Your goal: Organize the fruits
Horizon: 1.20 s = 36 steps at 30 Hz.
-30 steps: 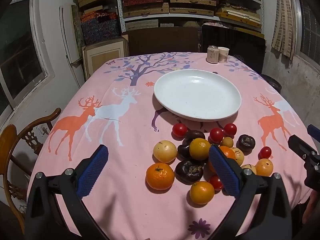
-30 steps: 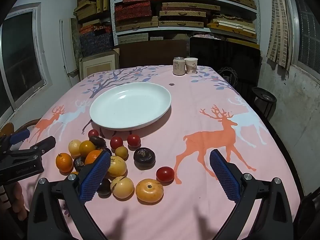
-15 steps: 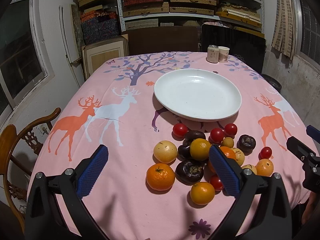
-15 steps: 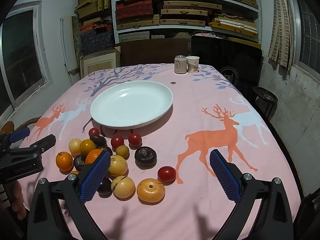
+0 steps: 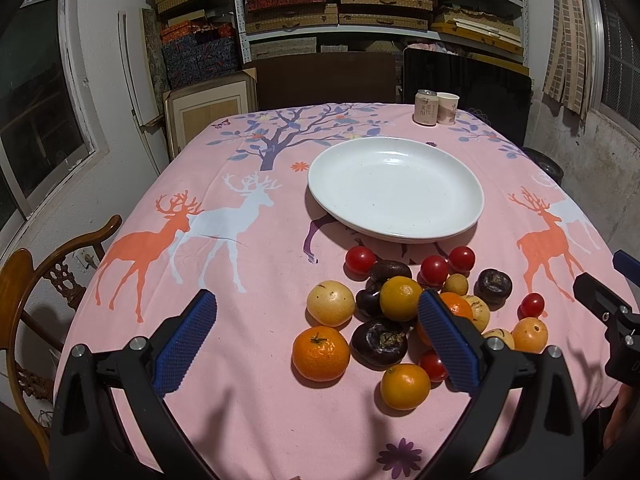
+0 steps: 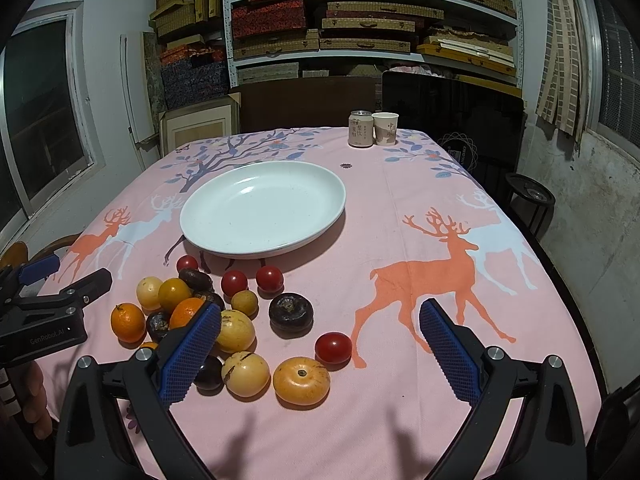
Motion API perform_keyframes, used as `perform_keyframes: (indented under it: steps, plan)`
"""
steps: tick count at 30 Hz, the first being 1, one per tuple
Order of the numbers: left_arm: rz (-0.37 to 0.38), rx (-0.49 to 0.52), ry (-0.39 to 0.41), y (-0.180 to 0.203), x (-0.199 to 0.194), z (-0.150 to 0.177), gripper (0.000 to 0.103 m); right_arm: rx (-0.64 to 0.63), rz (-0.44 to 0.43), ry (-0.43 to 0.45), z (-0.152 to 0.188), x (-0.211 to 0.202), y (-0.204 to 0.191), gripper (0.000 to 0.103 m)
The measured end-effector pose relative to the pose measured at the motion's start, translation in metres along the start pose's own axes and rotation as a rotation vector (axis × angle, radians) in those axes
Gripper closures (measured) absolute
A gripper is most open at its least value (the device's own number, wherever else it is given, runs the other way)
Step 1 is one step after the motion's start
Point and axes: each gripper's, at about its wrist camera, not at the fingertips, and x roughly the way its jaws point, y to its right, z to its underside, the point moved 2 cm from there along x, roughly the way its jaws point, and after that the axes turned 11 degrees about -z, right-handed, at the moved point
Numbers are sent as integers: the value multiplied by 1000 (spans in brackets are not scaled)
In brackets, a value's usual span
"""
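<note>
Left claw [image 5: 316, 344]: hovering wide apart and holding nothing, above the counter's near edge, just left of the fruit.
Fruit pile [image 5: 416, 308]: oranges, red tomatoes, dark and yellow fruits lying clustered near the counter's near edge, in front of the plate.
Plate [image 6: 328, 184]: white, sitting bare at the counter's middle.
Can [image 6: 361, 128] and paper cup [image 6: 386, 129]: standing side by side at the far edge.
Right claw [image 6: 320, 356]: hovering wide apart and holding nothing, over the pile's right side.
</note>
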Motion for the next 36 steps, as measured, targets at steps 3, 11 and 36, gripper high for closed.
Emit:
perform_keyframes:
  steps: [3, 11, 36]
  plan:
    - [-1, 0, 0, -1, 0, 0, 4, 0, 0, 0, 0, 0, 0, 3]
    - [0, -3, 0, 0, 0, 0, 4, -1, 0, 0, 0, 0, -1, 3]
    - [0, -4, 0, 0, 0, 0, 4, -5, -5, 0, 2, -1, -3, 3]
